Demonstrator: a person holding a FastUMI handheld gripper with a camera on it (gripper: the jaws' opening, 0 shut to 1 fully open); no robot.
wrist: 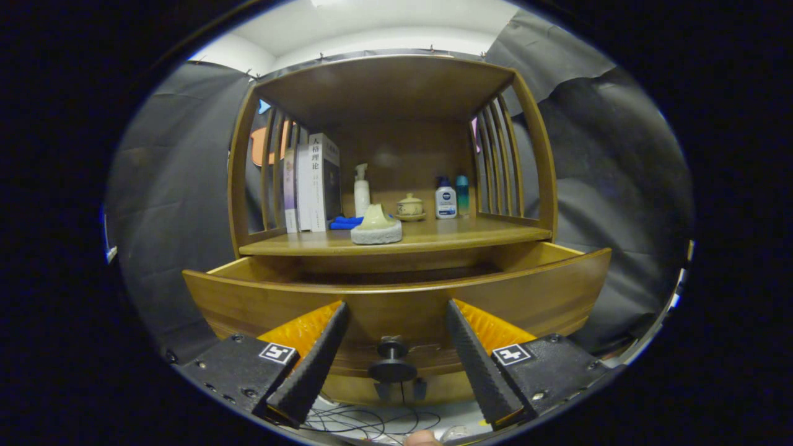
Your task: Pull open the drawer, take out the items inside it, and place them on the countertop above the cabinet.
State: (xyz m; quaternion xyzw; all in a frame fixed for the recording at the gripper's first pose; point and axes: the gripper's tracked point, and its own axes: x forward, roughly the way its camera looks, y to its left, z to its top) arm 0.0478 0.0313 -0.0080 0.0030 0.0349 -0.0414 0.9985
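A wooden cabinet has its drawer point(533, 291) pulled out toward me. The curved front panel hides whatever lies inside. The drawer's dark round knob point(392, 365) sits between my fingers, with a gap on each side. My gripper point(396, 306) is open, and its fingertips reach up to the drawer front. Above the drawer is the wooden countertop point(471, 235). A pale green cone on a grey round base point(376, 228) rests near the countertop's front edge.
Further back on the countertop stand several books point(313, 186), a white pump bottle point(361, 192), a blue cloth point(345, 222), a small lidded pot point(410, 207) and two bottles point(446, 199). Slatted sides and a roof enclose the shelf. Cables point(365, 424) lie below the drawer.
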